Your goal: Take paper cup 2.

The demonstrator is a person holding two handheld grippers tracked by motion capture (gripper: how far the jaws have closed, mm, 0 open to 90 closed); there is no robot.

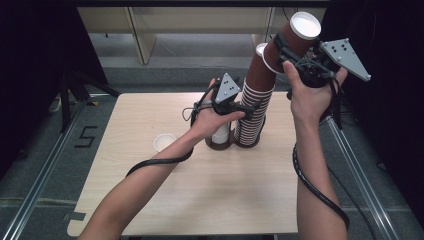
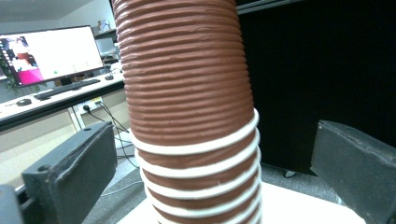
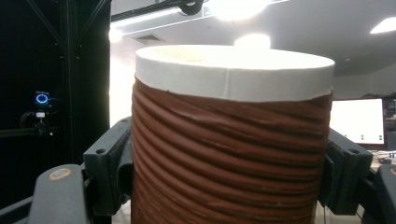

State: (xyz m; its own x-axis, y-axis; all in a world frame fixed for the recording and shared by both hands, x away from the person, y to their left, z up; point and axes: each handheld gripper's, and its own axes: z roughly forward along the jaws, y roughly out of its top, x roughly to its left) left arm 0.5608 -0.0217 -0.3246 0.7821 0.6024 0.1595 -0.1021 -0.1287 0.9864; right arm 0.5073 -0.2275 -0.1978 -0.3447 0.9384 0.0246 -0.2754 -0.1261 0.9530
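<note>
The right gripper [image 1: 289,50] is clamped on the top cup [image 1: 298,34], tilting it off the stack [image 1: 254,107] to peel it free. The left gripper [image 1: 239,111], jaws apart and clear of the ribbed sides, straddles the stack low down, placed to steady it on the counter [image 1: 150,115].

— What do you have on the table [image 1: 150,200] besides your work?
— A lone white cup [image 1: 164,142] at nine o'clock, mouth up, and another cup [image 1: 220,137] standing near the middle.
— And off the table?
— A rail [image 1: 45,165] on the floor at eight o'clock. Far off at ten o'clock, you see a lit monitor [image 2: 49,53] above a keyboard [image 2: 65,87] on a desk [image 2: 28,109].
</note>
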